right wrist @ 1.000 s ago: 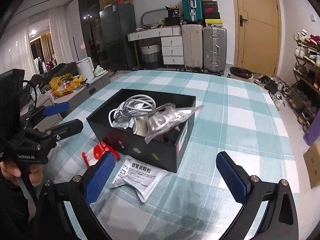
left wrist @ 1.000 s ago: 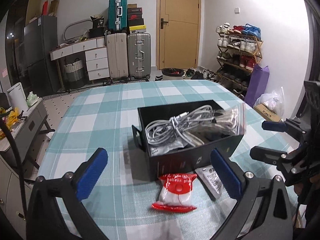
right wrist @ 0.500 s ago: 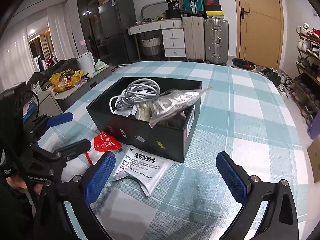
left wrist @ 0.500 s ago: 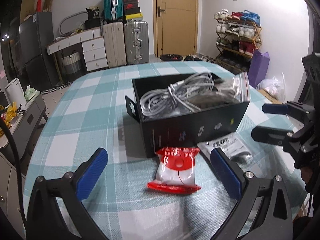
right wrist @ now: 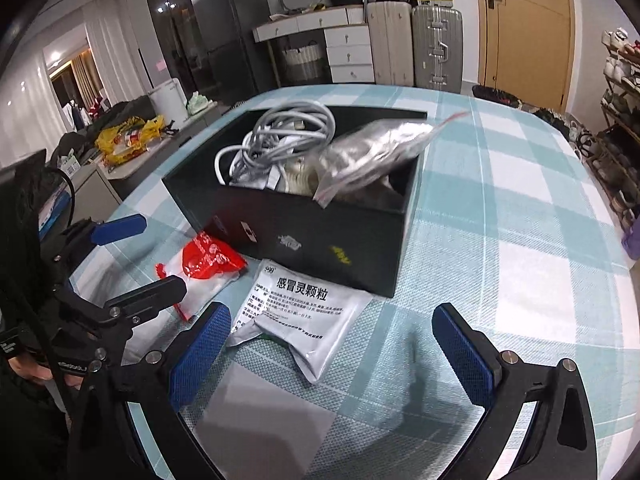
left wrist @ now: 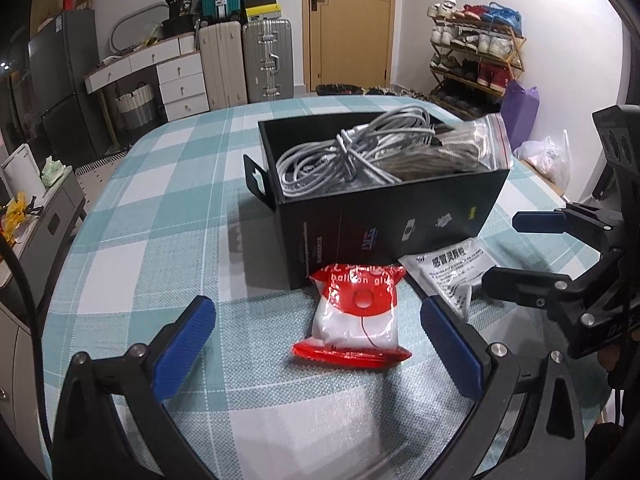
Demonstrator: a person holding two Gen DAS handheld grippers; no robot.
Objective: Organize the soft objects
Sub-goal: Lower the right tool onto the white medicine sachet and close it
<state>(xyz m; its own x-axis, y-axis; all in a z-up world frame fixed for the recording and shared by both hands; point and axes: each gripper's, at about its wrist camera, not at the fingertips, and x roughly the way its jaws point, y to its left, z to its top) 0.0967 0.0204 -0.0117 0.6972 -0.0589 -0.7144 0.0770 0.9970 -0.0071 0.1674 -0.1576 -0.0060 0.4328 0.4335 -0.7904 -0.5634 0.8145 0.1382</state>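
A black box (left wrist: 384, 220) (right wrist: 304, 236) stands on the checked table, holding a coil of white cables (left wrist: 352, 156) (right wrist: 280, 136) and a clear zip bag (left wrist: 472, 144) (right wrist: 376, 156). Against its near side lie a red-and-white balloon glue packet (left wrist: 356, 316) (right wrist: 204, 260) and a white medicine sachet (left wrist: 452, 272) (right wrist: 304, 316). My left gripper (left wrist: 318, 344) (right wrist: 148, 260) is open, its fingers straddling the red packet just short of it. Over the sachet's near end, my right gripper (right wrist: 332, 352) (left wrist: 516, 250) is open with nothing between its fingers.
The tablecloth (left wrist: 160, 208) runs to a rounded edge at left and right. Beyond the table are suitcases (left wrist: 244, 64), a white drawer unit (left wrist: 176, 76), a wooden door (left wrist: 348, 20) and a shoe rack (left wrist: 476, 64). A low cabinet with a yellow bag (right wrist: 128, 140) stands left.
Both grippers have come lower and closer to the box; the red packet now lies between the left fingers and the sachet between the right fingers. Both stay open.
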